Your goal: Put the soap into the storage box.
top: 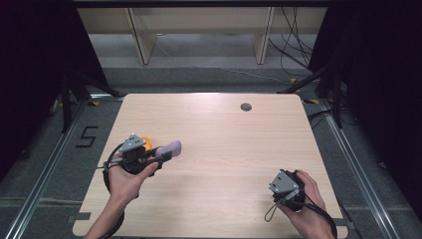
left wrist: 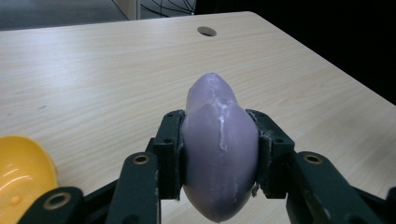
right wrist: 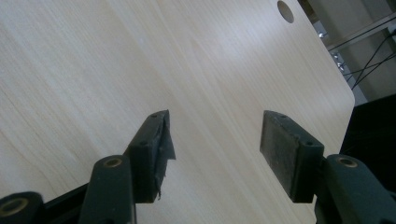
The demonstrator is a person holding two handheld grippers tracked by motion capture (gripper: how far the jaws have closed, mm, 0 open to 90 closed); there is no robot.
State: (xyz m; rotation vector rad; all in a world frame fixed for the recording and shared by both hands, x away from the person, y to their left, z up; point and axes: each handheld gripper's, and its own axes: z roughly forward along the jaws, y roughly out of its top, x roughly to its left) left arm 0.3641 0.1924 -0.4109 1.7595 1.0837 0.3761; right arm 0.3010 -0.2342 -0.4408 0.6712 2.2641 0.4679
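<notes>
A smooth purple, eggplant-shaped object (left wrist: 212,107) is clamped between the pads of my left gripper (left wrist: 219,149), its rounded tip pointing away over the table. From above, the left gripper (top: 161,155) sits over the table's left side with the purple object (top: 170,148) sticking out to the right. A yellow bowl-like thing (left wrist: 21,170) lies just beside it, also visible as a yellow patch (top: 146,142) behind the gripper. My right gripper (right wrist: 215,135) stands open above bare wood, nothing between its jaws. From above, the right gripper (top: 284,185) is near the front right corner.
The light wooden table (top: 224,129) has a round cable hole (top: 246,106) near its far edge. Its right edge (right wrist: 343,100) runs close to the right gripper. Dark floor, metal rails and cables surround the table.
</notes>
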